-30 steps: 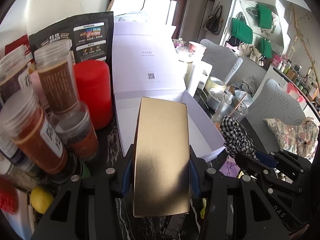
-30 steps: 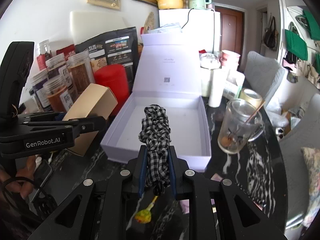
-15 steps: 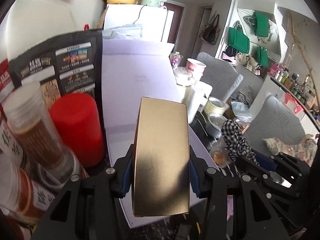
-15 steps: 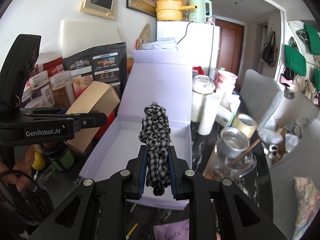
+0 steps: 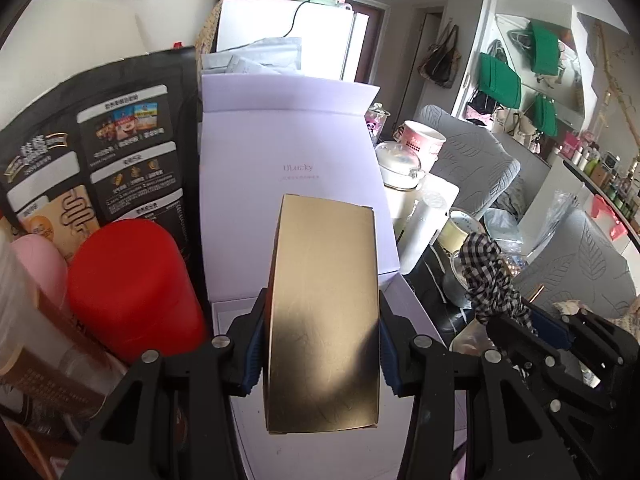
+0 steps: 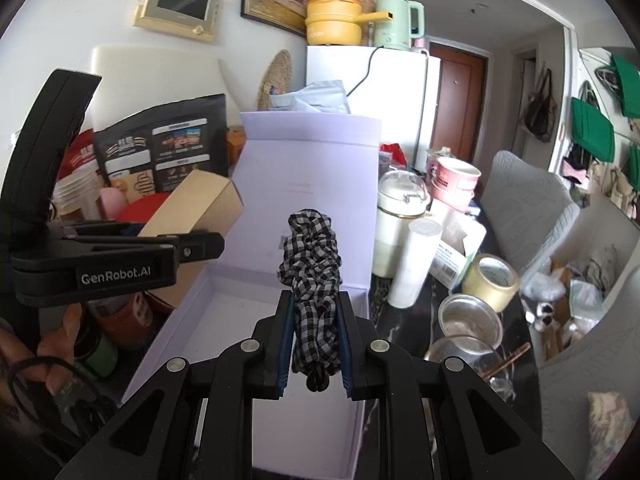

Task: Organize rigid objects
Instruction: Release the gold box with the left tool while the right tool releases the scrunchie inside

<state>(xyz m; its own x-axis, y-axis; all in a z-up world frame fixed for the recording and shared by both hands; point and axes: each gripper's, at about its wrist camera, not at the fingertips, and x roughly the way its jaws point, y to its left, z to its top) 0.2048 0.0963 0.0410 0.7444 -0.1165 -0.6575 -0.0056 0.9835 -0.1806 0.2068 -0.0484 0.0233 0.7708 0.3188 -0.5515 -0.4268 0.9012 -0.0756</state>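
My left gripper (image 5: 322, 344) is shut on a gold cardboard box (image 5: 324, 312) and holds it above the left part of the open lilac gift box (image 5: 288, 168). In the right wrist view the gold box (image 6: 192, 208) sits at the left, over the lilac box's left wall (image 6: 176, 320). My right gripper (image 6: 314, 344) is shut on a black-and-white checked scrunchie (image 6: 312, 280) and holds it over the lilac box's tray. The scrunchie also shows in the left wrist view (image 5: 488, 280).
A red canister (image 5: 132, 284), a black snack bag (image 5: 100, 152) and jars crowd the left. On the right stand a white pot (image 6: 400, 232), a white tube (image 6: 412, 268), a tape roll (image 6: 492, 280), a metal cup (image 6: 468, 320) and a glass.
Both grippers have moved forward and up, over the lilac box. The gold box has moved from in front of the lilac box's tray to above it. Both grips are unchanged.
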